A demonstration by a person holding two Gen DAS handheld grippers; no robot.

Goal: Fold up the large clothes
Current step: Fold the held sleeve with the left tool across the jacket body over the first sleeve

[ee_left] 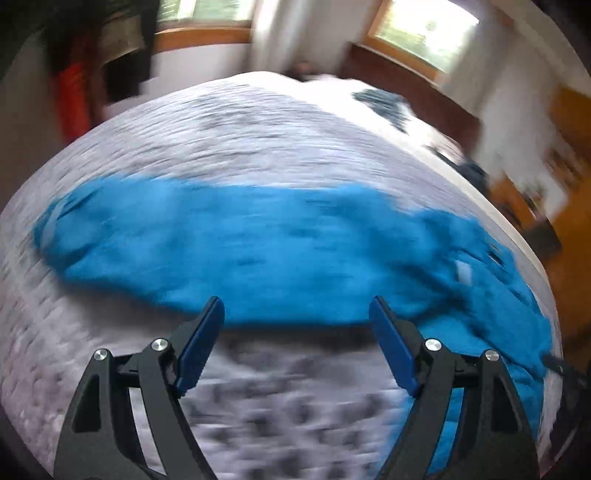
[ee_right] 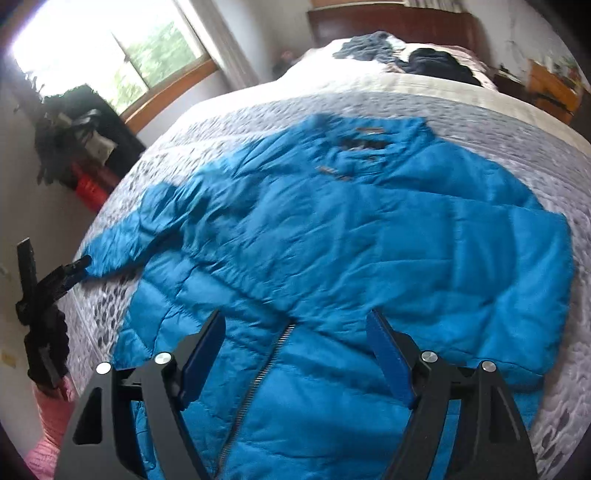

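Jaws on the right gripper (ee_right: pixel 295 354) stand wide apart with nothing between them, hanging just above the lower front of the blue puffer jacket (ee_right: pixel 332 236), where the zipper (ee_right: pixel 258 384) runs down. The left gripper (ee_left: pixel 297 334) is spread just as wide and holds nothing; it hovers at the jacket's near edge (ee_left: pixel 258 251), over the grey patterned bedspread (ee_left: pixel 258 147). From the right wrist view, that left gripper (ee_right: pixel 75 267) sits at the sleeve cuff (ee_right: pixel 107 258), touching or just beside it. The jacket lies spread across the bed, collar toward the headboard (ee_right: pixel 391 22), with dark clothes (ee_right: pixel 439 64) piled well beyond it.
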